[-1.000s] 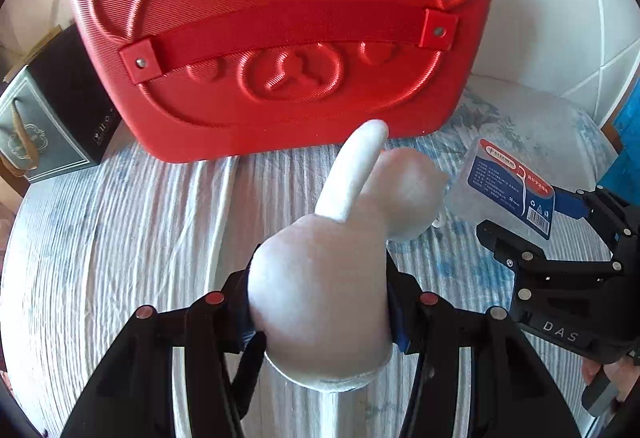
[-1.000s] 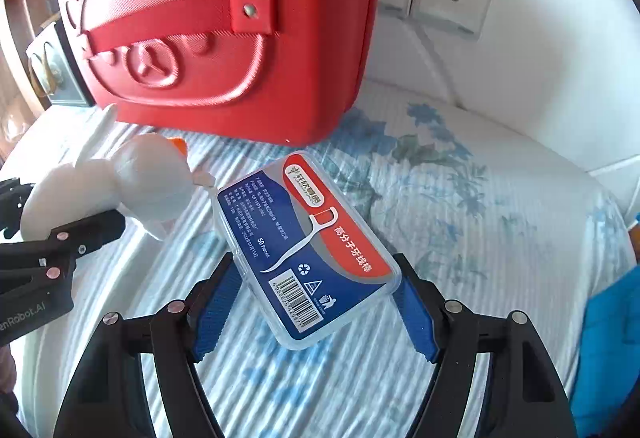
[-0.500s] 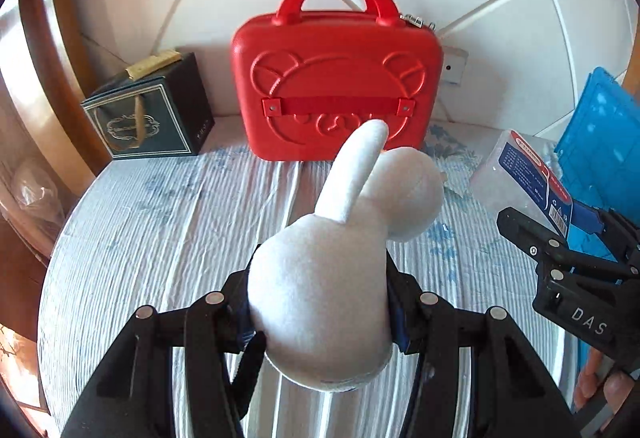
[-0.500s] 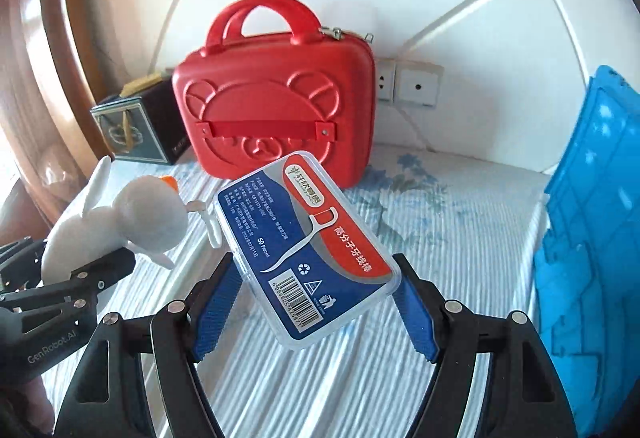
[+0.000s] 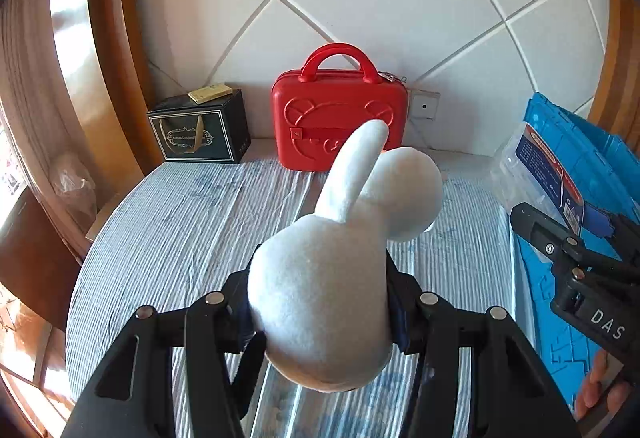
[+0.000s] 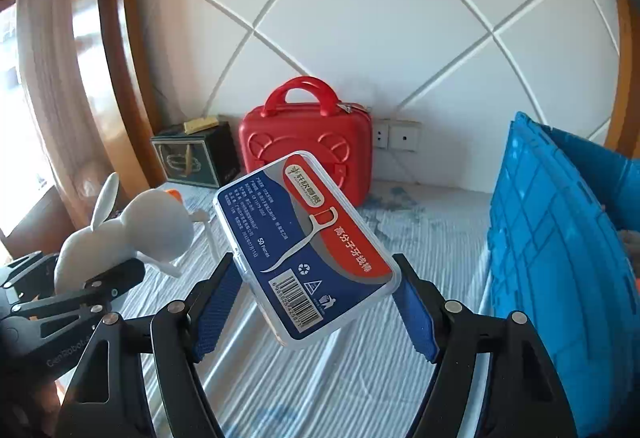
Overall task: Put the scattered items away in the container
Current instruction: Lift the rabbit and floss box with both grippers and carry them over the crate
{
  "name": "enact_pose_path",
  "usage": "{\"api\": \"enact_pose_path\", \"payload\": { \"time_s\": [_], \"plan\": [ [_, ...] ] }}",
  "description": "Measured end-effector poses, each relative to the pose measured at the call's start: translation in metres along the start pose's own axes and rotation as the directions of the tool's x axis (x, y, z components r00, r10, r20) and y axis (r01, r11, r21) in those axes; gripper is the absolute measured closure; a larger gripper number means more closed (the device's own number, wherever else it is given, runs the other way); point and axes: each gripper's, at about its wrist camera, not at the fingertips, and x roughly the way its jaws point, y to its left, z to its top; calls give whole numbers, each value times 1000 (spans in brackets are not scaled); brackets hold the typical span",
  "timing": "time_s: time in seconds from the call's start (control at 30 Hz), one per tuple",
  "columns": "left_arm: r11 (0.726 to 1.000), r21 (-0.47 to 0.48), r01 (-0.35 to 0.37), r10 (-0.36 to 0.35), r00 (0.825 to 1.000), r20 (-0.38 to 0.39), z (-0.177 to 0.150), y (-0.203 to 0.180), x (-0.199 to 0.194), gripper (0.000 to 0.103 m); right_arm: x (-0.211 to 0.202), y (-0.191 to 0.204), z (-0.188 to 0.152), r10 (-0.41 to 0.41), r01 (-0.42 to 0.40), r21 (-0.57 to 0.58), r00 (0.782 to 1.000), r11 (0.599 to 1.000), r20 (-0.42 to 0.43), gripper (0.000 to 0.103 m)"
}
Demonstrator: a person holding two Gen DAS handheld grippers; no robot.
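Observation:
My left gripper [image 5: 320, 312] is shut on a white plush rabbit [image 5: 332, 278], gripping its body; the ear and head stick out forward. The rabbit [image 6: 132, 234] also shows at the left of the right wrist view, above the bed. My right gripper [image 6: 316, 298] is shut on a clear floss-pick box [image 6: 304, 246] with a blue and red label, held tilted between the blue pads. That box [image 5: 540, 177] appears at the right edge of the left wrist view. A blue plastic crate [image 6: 560, 238] stands at the right, its inside mostly hidden.
A red bear-embossed case [image 5: 340, 117] stands upright against the white padded headboard. A dark gift box [image 5: 200, 129] sits left of it. A striped blue-white bed cover [image 5: 180, 238] lies below. Curved wooden frame on the left. A hand [image 5: 600, 390] holds the right gripper.
Both grippers have pulled back and risen from the red case, which now looks small and far. The blue crate has come into view at the right. Both grips are unchanged.

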Motion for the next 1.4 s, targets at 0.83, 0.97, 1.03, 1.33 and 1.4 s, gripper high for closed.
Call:
{"api": "enact_pose_path", "payload": {
  "time_s": [0.83,0.97,1.03,1.33,1.4],
  "plan": [
    [905,303,299,-349,929,126,-9,-230,-148,52,-260,-174,-40,-417,393,179,901,902,119,29],
    [893,302,333,-377,921,99,-12,-298,-148,52,-273,-237,-50,-443,425,167,892,890,90,29],
    [884,308,352,-387,920,60,-19,-332,-145,52,-271,-264,-56,-439,426,148,897,892,62,29],
    [889,339,307,-295,951,-89,-55,-414,-104,52,-233,-344,-101,-373,379,105,925,919,-75,29],
    [891,349,290,-267,957,-114,-61,-421,-98,52,-224,-349,-111,-358,367,97,928,925,-99,29]
  ]
}}
